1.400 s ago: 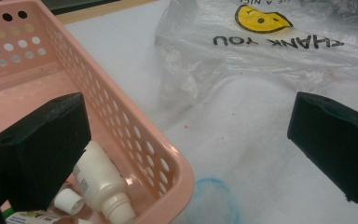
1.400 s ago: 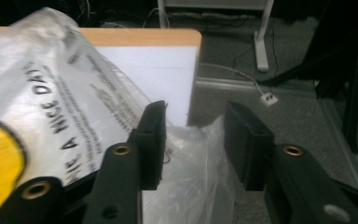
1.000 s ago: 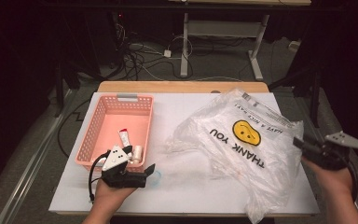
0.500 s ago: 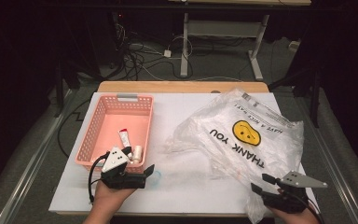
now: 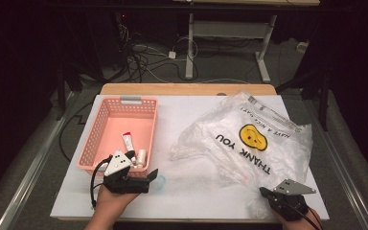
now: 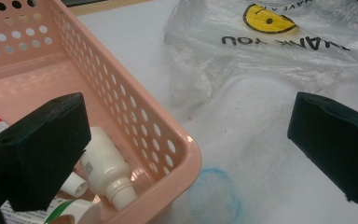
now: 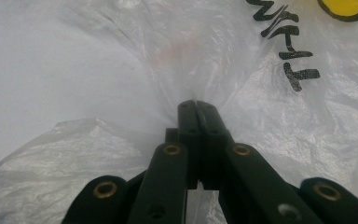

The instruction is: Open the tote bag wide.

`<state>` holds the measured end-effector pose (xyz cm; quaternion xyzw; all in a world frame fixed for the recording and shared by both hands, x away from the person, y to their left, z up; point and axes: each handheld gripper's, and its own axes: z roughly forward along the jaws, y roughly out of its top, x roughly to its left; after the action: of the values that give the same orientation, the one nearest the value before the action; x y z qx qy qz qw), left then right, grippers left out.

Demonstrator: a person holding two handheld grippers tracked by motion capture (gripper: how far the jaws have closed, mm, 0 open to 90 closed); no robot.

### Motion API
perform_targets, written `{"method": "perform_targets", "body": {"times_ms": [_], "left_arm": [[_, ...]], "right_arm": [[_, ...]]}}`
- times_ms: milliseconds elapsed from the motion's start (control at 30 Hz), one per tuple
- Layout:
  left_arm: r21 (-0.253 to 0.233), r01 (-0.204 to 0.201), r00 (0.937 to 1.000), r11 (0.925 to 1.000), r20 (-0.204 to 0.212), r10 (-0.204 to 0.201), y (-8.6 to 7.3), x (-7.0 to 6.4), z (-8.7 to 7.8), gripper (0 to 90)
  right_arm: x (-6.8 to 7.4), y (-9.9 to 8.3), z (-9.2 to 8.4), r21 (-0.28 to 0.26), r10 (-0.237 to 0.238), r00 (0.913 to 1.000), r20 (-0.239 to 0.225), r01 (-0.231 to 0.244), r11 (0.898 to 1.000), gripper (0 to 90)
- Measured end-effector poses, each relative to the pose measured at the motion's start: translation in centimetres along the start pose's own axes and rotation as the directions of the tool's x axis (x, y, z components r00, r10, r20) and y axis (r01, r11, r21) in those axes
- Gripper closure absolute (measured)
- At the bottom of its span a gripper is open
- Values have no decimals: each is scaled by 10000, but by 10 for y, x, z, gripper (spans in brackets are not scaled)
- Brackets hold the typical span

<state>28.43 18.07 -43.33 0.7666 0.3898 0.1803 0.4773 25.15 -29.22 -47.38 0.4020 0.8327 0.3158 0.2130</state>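
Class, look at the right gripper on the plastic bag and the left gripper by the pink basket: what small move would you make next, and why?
Probably lift the right gripper slightly to raise the bag's near edge. Its jaws have just closed and the plastic bag puckers at their tips, so the film looks pinched. The left gripper stands open beside the pink basket, where a white bottle lies.

On my high view the clear plastic bag (image 5: pixel 249 143) carries black capitals reading "THANK YOU" beside a yellow smiley face (image 5: pixel 253 135), upside down from my side. Along its far edge runs a smaller line that I take to be "HAVE A NICE DAY", though it is too fine to be sure.
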Motion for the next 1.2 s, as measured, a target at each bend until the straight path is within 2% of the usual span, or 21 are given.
{"method": "perform_targets", "body": {"times_ms": [33,200,400,467,500,533,600,667,700,733,800,833,900,967,1033,1067,1100,1200], "left_arm": [[-35,8,10000,10000,2,-8,0,0,0,0],[-88,48,10000,9999,23,-48,1,1,0,0],[-158,111,9999,9998,-91,-112,2,2,-1,0],[-189,126,9999,9997,-105,-128,2,2,-2,0],[-196,114,9999,9997,-121,-116,2,2,-3,0],[-179,104,9999,9998,-128,-107,2,2,-3,0],[-158,84,9999,9998,-147,-86,2,2,-3,0],[-160,-4,9998,9999,-219,0,2,2,-4,0],[-182,-61,9997,9998,-253,56,2,1,-4,0],[-173,-178,9993,9997,-323,172,2,1,-3,0],[-164,-264,9992,9995,-304,258,2,-1,-2,0],[-132,-256,9993,9996,-276,252,3,-1,-2,0],[-39,-206,9996,9998,-188,206,3,-2,-1,0],[89,-179,9998,9998,-92,180,4,-2,-1,0],[151,-165,9999,9998,-45,166,4,-2,-1,0],[134,-133,9999,9998,-28,133,4,-2,-1,0],[66,-94,9999,9999,-41,95,3,-2,-1,0],[-1,-6,9999,10000,-158,6,1,0,-1,0]], "right_arm": [[5,2,0,-114,-9,9998,-210,7,9999,900],[19,9,1,-352,-235,9986,-482,218,9991,900],[53,29,12,-685,-780,9923,-959,716,9951,900],[58,31,14,-720,-796,9916,-1016,725,9948,900],[62,34,17,-744,-849,9901,-1118,769,9943,896],[64,35,19,-744,-801,9891,-1234,712,9947,851],[64,38,19,-875,-724,9859,-1507,597,9944,751],[58,44,12,-1405,-573,9819,-1806,319,9896,630],[58,44,12,-1405,-573,9819,-1806,319,9896,630],[52,52,11,-1581,-584,9788,-1962,272,9871,566],[48,57,13,-1655,-514,9760,-2117,160,9861,540],[41,72,19,-1838,-544,9754,-2136,145,9829,495],[39,77,23,-1881,-557,9752,-2142,148,9820,474],[35,92,36,-1937,-596,9739,-2192,165,9809,419],[35,103,46,-1900,-779,9752,-2070,380,9810,394],[36,114,58,-1927,-927,9740,-2070,523,9799,394],[36,114,58,-1927,-927,9740,-2070,523,9799,394],[39,122,75,-1830,-1052,9705,-2171,654,9809,381]]}}
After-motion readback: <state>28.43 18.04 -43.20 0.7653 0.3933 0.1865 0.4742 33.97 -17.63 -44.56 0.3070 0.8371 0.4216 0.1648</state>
